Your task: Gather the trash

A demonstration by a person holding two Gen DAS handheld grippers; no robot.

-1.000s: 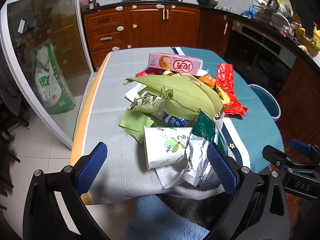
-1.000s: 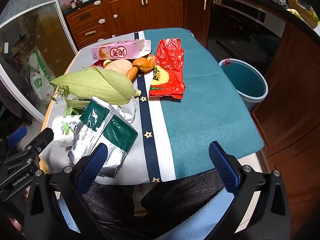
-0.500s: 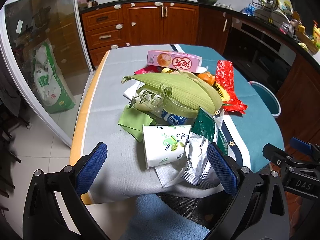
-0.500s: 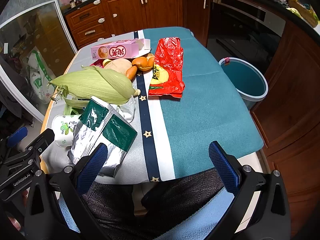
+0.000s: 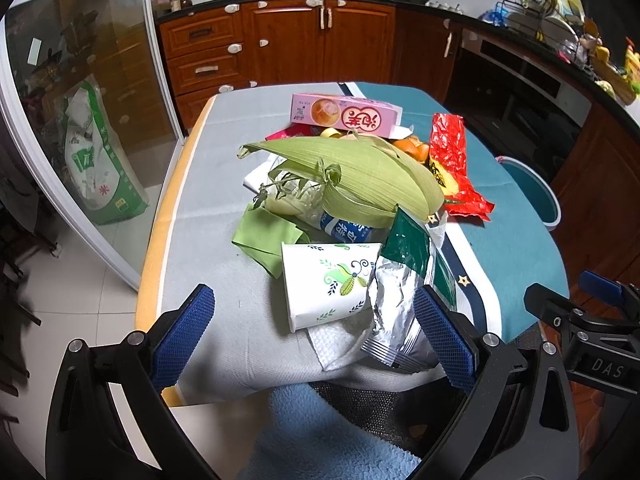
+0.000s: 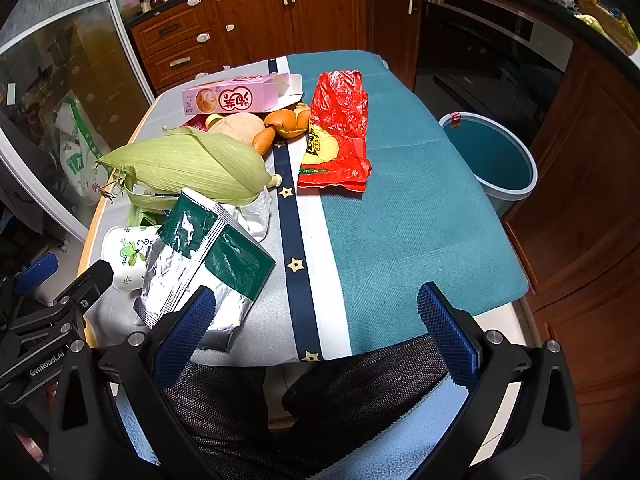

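Note:
A heap of trash lies on the table (image 6: 404,216): a corn husk (image 5: 360,176) (image 6: 188,164), a paper cup on its side (image 5: 328,280) (image 6: 126,252), a green and silver foil bag (image 5: 400,292) (image 6: 212,264), a pink box (image 5: 344,114) (image 6: 232,96), a red wrapper (image 5: 452,160) (image 6: 340,128), orange peel (image 6: 288,120). My left gripper (image 5: 316,332) is open and empty, just in front of the cup. My right gripper (image 6: 316,320) is open and empty, at the table's near edge.
A teal bin (image 6: 492,160) (image 5: 532,192) stands on the floor right of the table. A mesh chair back (image 6: 300,396) is below the grippers. Wooden cabinets (image 5: 288,40) line the back and right. A glass door (image 5: 80,120) is on the left.
Both grippers have crept slightly forward toward the trash heap. Nothing on the table has moved.

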